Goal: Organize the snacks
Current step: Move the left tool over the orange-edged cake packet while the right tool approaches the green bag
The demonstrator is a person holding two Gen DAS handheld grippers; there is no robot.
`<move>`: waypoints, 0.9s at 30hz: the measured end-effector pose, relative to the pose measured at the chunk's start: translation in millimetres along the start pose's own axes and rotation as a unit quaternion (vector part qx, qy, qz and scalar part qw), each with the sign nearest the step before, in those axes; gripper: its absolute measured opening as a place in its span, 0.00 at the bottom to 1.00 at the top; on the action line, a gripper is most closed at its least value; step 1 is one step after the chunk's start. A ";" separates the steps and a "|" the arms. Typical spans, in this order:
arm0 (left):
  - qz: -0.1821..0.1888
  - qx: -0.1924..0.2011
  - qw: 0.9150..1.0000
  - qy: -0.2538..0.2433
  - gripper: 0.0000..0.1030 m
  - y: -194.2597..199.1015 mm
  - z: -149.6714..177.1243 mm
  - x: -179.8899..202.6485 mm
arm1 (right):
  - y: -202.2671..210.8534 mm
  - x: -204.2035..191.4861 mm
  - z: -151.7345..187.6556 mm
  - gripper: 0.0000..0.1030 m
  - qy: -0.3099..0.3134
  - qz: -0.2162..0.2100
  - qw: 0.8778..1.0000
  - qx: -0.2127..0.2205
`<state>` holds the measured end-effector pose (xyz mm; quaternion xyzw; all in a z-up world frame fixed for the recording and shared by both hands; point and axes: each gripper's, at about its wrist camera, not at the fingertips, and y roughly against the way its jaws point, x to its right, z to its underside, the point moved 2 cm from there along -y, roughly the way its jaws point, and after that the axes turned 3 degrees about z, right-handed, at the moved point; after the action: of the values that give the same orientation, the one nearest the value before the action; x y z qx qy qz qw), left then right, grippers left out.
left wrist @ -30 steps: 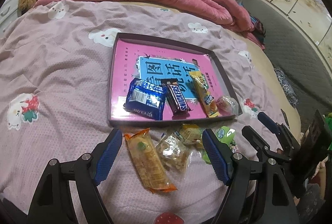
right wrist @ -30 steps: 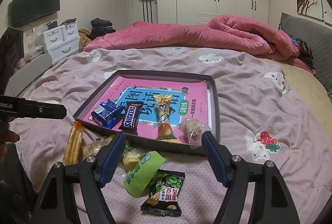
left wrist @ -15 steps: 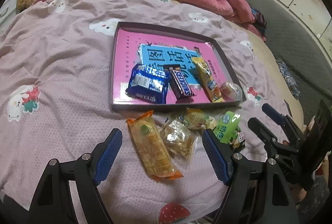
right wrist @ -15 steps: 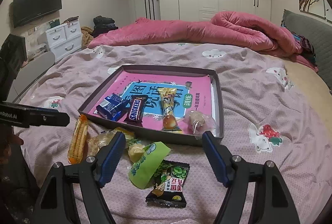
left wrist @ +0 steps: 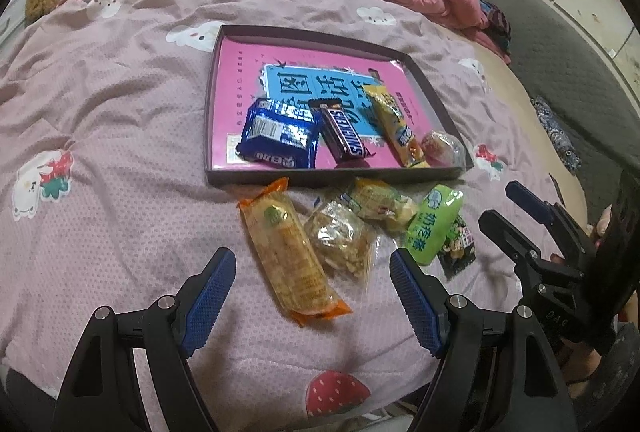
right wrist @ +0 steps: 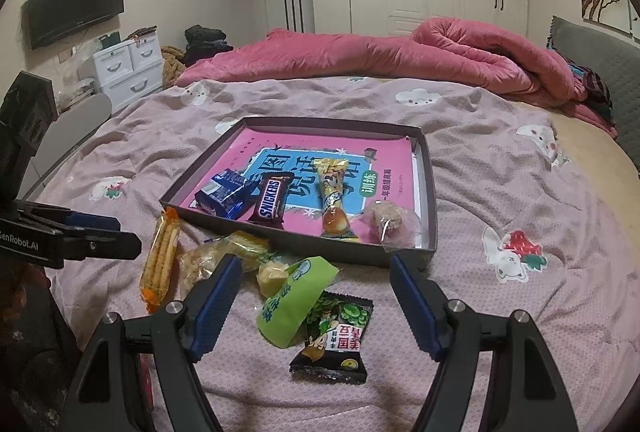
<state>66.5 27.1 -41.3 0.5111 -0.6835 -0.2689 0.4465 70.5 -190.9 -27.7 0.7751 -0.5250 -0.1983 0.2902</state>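
Both views have tipped a little lower toward the bed since a second ago, so the loose snacks sit higher in each frame; nothing on the bed has shifted.

Fingers of the left gripper [left wrist: 312, 292] stand spread and empty, hovering over the near end of the orange pack [left wrist: 290, 252], not touching it. Just right of that lies the clear pack [left wrist: 340, 236], then a yellow pack [left wrist: 378, 204], the green pack [left wrist: 434, 224] and a dark pack [left wrist: 460, 248] tucked partly under it.

Fingers of the right gripper [right wrist: 316, 300] are likewise spread and hold nothing — the green pack and dark pack lie between and just beyond them on the bed [right wrist: 520, 312].

Farther off sits the tray [left wrist: 332, 177], its near wall just beyond the loose pile. Four snacks already lie in a row along its near edge: blue pack [left wrist: 280, 138], Snickers [left wrist: 344, 132], yellow stick [left wrist: 396, 130] and a clear-wrapped sweet [left wrist: 442, 148].

My read: roughly half done — four in the tray, five left on the bed, the next pick not yet begun.
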 end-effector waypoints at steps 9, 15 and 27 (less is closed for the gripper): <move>0.000 -0.014 1.000 0.000 0.78 -4.1 8.0 1.6 | -2.3 -11.2 3.3 0.74 0.020 -0.012 1.000 -0.010; -0.003 -0.025 1.000 0.014 0.78 -9.2 12.7 -3.9 | -10.5 -19.3 7.2 0.74 0.037 -0.021 0.999 -0.026; -0.001 -0.040 0.998 0.049 0.78 -23.5 15.1 -17.9 | -17.4 -18.3 10.7 0.74 0.036 -0.025 0.998 -0.037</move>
<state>65.3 34.8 -73.5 0.5060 -0.6487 -0.2714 0.4995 69.3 -171.6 -47.1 0.7837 -0.4867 -0.1967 0.3320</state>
